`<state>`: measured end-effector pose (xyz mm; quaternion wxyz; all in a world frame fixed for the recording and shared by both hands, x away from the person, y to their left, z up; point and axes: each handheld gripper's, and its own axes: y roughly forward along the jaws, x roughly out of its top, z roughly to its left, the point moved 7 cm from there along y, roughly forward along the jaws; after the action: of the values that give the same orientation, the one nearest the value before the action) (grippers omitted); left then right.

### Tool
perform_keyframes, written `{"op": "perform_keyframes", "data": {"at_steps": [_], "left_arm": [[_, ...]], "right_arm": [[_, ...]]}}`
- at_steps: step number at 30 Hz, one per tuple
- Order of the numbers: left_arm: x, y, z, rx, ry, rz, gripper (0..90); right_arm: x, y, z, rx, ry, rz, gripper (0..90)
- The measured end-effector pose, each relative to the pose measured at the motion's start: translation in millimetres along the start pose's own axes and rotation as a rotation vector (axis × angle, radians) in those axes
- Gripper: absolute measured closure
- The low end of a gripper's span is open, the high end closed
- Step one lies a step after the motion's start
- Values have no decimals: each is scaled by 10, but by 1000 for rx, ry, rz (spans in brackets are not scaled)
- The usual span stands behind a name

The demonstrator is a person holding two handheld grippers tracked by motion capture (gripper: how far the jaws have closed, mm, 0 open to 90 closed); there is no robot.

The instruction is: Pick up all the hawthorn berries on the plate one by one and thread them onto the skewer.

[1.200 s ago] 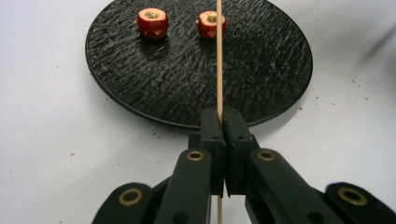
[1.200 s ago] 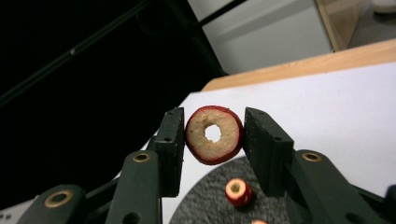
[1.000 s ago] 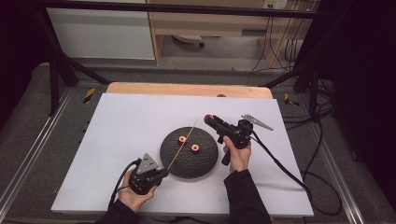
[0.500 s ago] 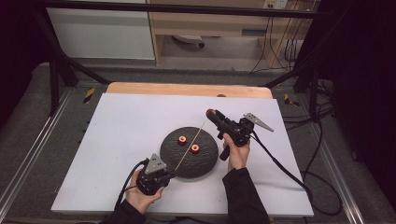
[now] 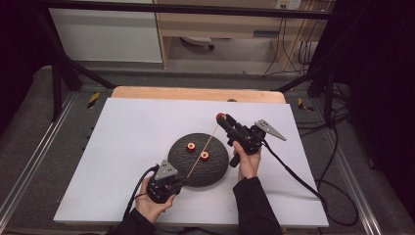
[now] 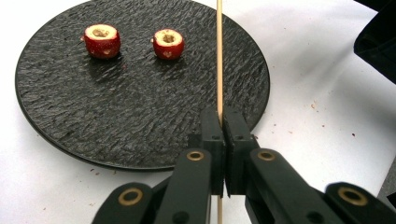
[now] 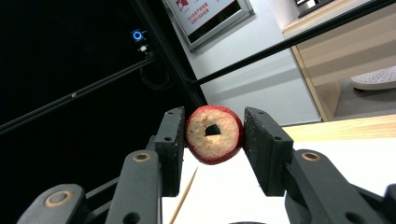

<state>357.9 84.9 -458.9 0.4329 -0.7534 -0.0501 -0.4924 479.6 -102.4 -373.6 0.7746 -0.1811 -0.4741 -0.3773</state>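
A round black plate (image 5: 215, 169) (image 6: 140, 107) lies mid-table with two cored red fruit pieces (image 5: 190, 146) (image 5: 204, 156) on it, also seen in the left gripper view (image 6: 102, 40) (image 6: 168, 43). My left gripper (image 5: 181, 182) (image 6: 224, 126), at the plate's near-left edge, is shut on a thin wooden skewer (image 5: 203, 149) (image 6: 219, 56) that slants up over the plate. My right gripper (image 5: 222, 119) (image 7: 214, 135), raised beyond the plate's far-right edge, is shut on a third cored red fruit piece (image 5: 220, 117) (image 7: 214, 134). The skewer's tip (image 7: 184, 198) sits just below that piece.
The white tabletop (image 5: 137, 127) has a wooden strip (image 5: 195, 94) along its far edge. Cables (image 5: 298, 181) trail off the right side. Black frame bars (image 5: 63, 73) and shelving stand beyond the table.
My left gripper has shifted right to the plate's edge, swinging the skewer's tip toward the right gripper. The right gripper and its fruit piece have moved slightly right and farther back.
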Motion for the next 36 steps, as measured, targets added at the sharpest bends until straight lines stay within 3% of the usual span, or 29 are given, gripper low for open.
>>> {"op": "perform_keyframes", "data": {"at_steps": [21,28,36], "left_arm": [[77,57,-41,-18,-43,-32,882],[99,62,-54,-4,-64,-46,882],[58,2,45,24,-53,-38,882]], "right_arm": [[-75,11,28,14,-3,10,599],[-72,-8,50,23,2,13,600],[-72,-53,57,31,20,94,601]]}}
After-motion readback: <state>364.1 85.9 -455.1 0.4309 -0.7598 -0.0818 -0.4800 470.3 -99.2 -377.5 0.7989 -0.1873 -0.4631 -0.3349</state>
